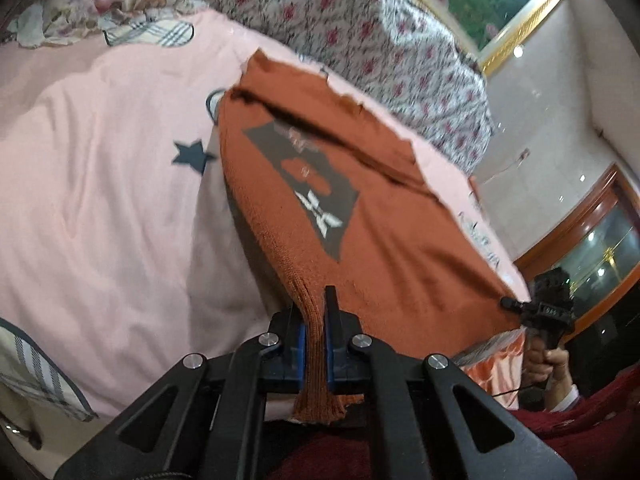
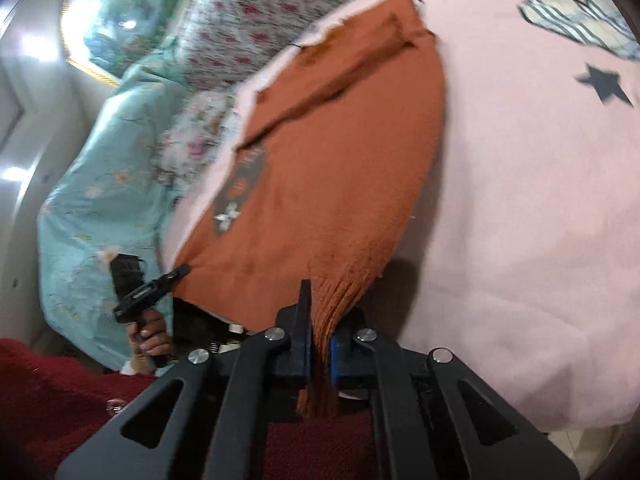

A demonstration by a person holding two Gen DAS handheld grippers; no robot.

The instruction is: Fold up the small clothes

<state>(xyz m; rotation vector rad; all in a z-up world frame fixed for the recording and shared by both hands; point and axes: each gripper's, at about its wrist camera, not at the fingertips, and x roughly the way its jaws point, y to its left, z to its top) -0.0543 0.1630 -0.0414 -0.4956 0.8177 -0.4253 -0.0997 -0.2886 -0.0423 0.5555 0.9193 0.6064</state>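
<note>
Between both fingers (image 1: 298, 344), seemingly: sweater (image 1: 360, 220) hem.

Soft indoor light, moderately bright — small ceiling lamps glare off the glossy white wall (image 1: 560, 92). Both fisheye views bend at the rims, with motion blur smearing the edges — worse in the right wrist view.

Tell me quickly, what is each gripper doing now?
Left gripper: closed on the orange garment hem.
Right gripper: closed on the same hem.

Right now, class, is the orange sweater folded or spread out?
Spread out: the orange sweater lies open on the pink bedcover, print showing, both tongs clamped on its ribbed hem.
</note>
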